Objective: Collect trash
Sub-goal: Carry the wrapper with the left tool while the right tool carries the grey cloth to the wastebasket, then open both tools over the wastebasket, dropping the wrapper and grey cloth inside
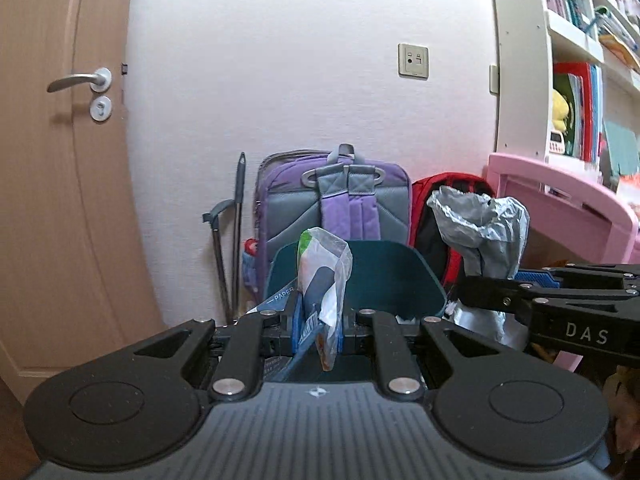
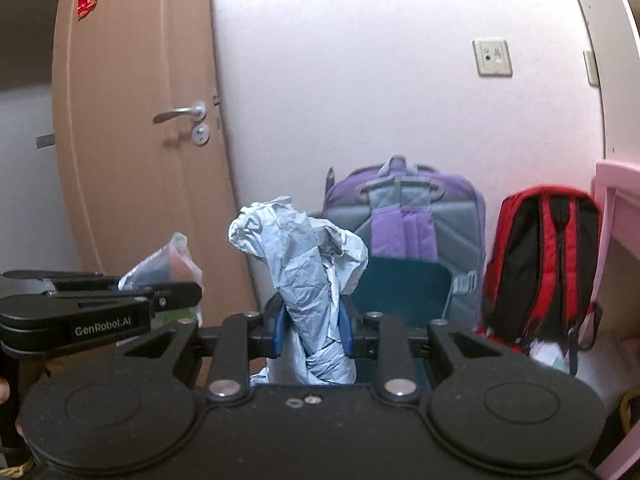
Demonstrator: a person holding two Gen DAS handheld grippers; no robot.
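Note:
My left gripper (image 1: 318, 330) is shut on a clear plastic wrapper (image 1: 324, 276) with green and orange print, held upright. My right gripper (image 2: 312, 330) is shut on a crumpled light grey-blue plastic bag (image 2: 304, 256). Both hover in front of a dark teal bin (image 1: 384, 276), which also shows in the right wrist view (image 2: 404, 288). In the left wrist view the right gripper (image 1: 472, 292) and its crumpled bag (image 1: 484, 228) come in from the right. In the right wrist view the left gripper (image 2: 188, 292) with its wrapper (image 2: 164, 260) is at the left.
A purple and grey backpack (image 1: 336, 196) and a red and black backpack (image 2: 540, 260) lean on the white wall behind the bin. A wooden door (image 1: 60, 160) is at the left, a pink desk (image 1: 568, 208) and white bookshelf (image 1: 520, 60) at the right. A grey broom handle (image 1: 238, 232) stands by the wall.

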